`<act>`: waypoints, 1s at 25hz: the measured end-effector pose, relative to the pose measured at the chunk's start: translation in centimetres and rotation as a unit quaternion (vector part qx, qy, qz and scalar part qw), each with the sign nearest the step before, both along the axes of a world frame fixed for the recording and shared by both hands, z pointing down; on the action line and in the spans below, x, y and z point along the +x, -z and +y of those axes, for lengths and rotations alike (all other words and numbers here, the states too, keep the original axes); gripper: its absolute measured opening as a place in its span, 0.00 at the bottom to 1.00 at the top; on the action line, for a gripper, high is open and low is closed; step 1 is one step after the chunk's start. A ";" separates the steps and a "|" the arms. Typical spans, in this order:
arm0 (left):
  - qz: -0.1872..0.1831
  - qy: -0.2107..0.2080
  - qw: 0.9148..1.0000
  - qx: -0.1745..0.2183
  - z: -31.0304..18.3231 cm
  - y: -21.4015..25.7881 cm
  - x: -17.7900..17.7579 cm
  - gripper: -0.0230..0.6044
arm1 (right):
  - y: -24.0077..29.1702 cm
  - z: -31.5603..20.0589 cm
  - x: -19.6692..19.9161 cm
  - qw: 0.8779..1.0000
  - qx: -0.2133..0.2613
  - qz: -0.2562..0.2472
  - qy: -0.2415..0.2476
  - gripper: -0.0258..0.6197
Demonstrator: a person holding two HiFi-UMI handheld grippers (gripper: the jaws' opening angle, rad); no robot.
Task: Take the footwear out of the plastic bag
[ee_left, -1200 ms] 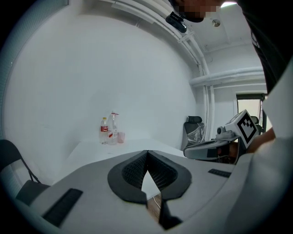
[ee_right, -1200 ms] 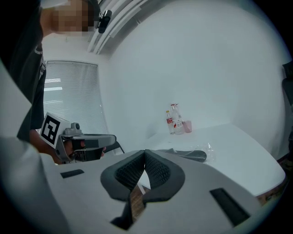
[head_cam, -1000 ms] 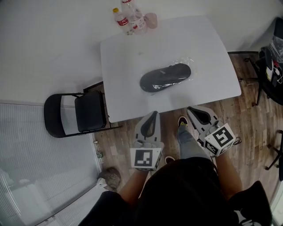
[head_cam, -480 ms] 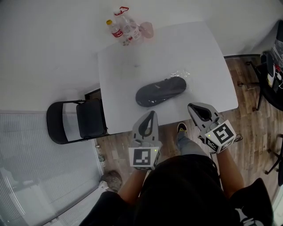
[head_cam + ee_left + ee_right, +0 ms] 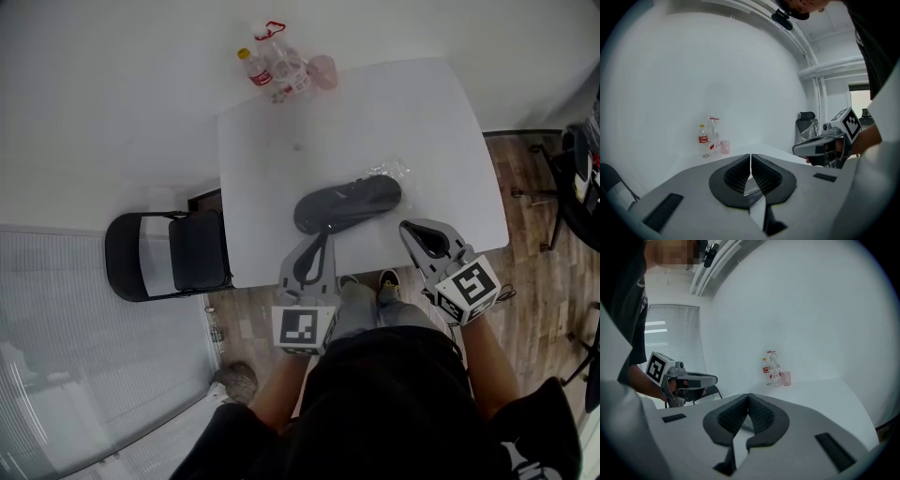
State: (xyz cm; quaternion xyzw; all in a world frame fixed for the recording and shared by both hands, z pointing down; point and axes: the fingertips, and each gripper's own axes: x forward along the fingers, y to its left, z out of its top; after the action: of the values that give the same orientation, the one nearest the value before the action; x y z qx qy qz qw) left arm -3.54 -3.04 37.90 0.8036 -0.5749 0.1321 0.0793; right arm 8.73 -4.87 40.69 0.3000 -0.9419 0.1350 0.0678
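Left tongs and right tongs neared 1 bagged shoe.

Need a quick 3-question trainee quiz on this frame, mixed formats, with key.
1. True or false: the black footwear lies inside the clear plastic bag on the white table.
2. What stands at the table's far corner? A) a laptop B) bottles and a pink cup C) a box
3. Fill in: the jaws of the left hand-held gripper and the right hand-held gripper are both ____.
Key: 1 true; 2 B; 3 shut.
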 end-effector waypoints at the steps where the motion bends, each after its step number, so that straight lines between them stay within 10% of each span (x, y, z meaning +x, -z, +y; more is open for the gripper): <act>1: -0.003 -0.006 1.000 -0.001 0.0 -0.3 -0.2 0.07 | 0.0 -0.1 -0.1 1.000 -0.001 -0.001 0.002 0.07; 8: -0.014 -0.056 0.998 -0.037 -1.4 -2.3 -1.6 0.09 | 0.7 -1.5 -1.1 1.000 0.005 0.000 -0.001 0.07; 11: -0.019 -0.097 0.992 -0.079 -2.7 -4.2 -2.1 0.39 | 0.7 -2.3 -1.6 1.000 0.003 0.010 -0.010 0.07; 15: -0.043 -0.148 0.979 -0.134 -4.4 -7.1 -2.8 0.51 | 0.8 -3.3 -2.1 0.999 -0.001 0.023 -0.025 0.07; 25: -0.167 -0.316 0.890 -0.282 -8.0 -17.1 -3.4 0.65 | 0.2 -5.0 -3.2 0.995 0.000 0.084 -0.046 0.07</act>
State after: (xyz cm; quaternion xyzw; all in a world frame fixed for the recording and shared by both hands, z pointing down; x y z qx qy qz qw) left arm -6.96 -11.01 55.00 0.8527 -0.2340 0.4391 0.1594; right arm 5.57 -9.91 40.53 0.3531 -0.9182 0.1121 0.1400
